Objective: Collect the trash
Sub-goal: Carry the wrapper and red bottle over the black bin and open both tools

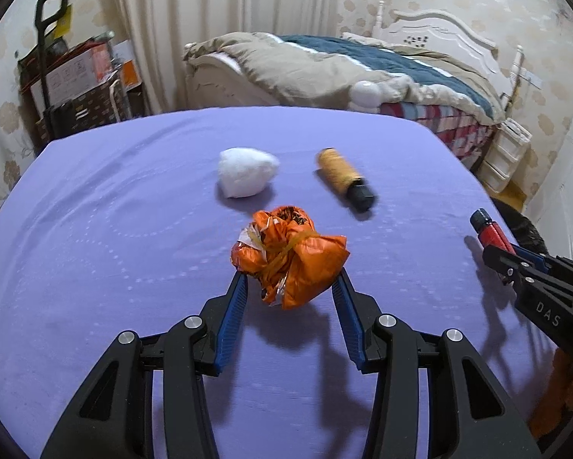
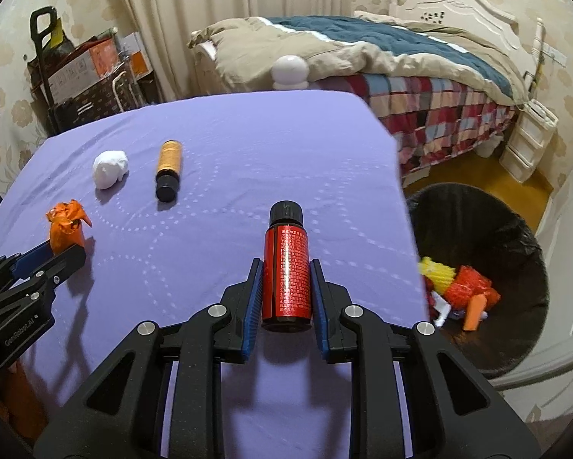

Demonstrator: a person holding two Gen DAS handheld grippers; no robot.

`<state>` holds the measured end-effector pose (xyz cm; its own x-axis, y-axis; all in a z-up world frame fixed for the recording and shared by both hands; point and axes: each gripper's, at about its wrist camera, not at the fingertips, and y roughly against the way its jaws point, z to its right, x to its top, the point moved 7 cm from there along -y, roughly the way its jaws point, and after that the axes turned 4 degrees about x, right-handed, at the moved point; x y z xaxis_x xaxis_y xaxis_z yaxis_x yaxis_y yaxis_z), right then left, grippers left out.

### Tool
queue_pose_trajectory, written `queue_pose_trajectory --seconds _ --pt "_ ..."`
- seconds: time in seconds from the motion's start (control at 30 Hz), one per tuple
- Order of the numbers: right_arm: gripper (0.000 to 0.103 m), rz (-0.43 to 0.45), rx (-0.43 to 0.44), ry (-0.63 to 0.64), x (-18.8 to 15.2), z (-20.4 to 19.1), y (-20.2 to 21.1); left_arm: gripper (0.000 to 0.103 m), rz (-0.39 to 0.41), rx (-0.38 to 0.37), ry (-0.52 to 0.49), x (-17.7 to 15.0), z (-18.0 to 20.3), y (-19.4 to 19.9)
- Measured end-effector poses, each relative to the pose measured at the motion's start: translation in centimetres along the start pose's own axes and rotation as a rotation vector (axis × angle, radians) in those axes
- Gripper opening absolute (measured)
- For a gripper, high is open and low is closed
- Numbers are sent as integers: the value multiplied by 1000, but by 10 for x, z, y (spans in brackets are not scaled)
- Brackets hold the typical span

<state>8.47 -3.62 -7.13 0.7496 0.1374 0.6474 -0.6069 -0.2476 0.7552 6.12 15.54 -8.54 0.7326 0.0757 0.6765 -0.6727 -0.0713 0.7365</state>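
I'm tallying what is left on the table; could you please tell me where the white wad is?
The white wad lies on the purple table, left of the orange bottle and beyond the orange wrapper between the left gripper's fingers.

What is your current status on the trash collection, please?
Left claw shut on orange wrapper. Right claw shut on red bottle. Bin right of table, path clear. White wad, orange bottle remain.

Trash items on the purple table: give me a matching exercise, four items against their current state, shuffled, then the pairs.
Items:
1. red bottle
2. orange wrapper
3. white wad
4. yellow bottle

States:
A. lying free, black cap toward the camera
B. between the right gripper fingers
C. between the left gripper fingers
D. lying free, crumpled

Pairs: 1-B, 2-C, 3-D, 4-A
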Motion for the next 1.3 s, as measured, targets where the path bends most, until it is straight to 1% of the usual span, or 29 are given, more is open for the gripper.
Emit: queue_pose_trajectory --seconds 0.1,0.2,0.37,0.53,0.73,0.8,0.87,0.97,1.07,1.2,1.3 --pt "23 17 -17 -19 -2 15 9 36 0 -30 -29 0 23 2" --pt "23 30 -34 -47 -4 31 17 36 5 -42 -67 -1 45 1" --pt "23 32 -46 -82 -9 52 21 36 2 -46 -95 -4 61 -1" --pt "23 31 -24 -87 -11 52 19 36 1 -32 -95 -5 61 -2" --pt "23 25 11 -55 -10 33 14 38 -13 -10 -58 -6 51 -6" --pt "23 21 20 -43 -10 26 12 44 -19 -11 -37 -6 46 -7" --pt "23 14 29 -31 -10 20 9 53 -19 -11 -20 -7 42 -6" --pt "23 7 35 -20 -11 14 7 59 -18 -3 -9 -6 37 -7" --pt "23 2 39 -12 -11 10 5 62 -39 -10 8 -6 34 -11" --pt "23 -4 41 -10 -12 8 4 62 -68 -19 10 -6 35 -17" --pt "23 -5 41 -11 -12 8 4 63 -72 -29 2 -4 37 -18"
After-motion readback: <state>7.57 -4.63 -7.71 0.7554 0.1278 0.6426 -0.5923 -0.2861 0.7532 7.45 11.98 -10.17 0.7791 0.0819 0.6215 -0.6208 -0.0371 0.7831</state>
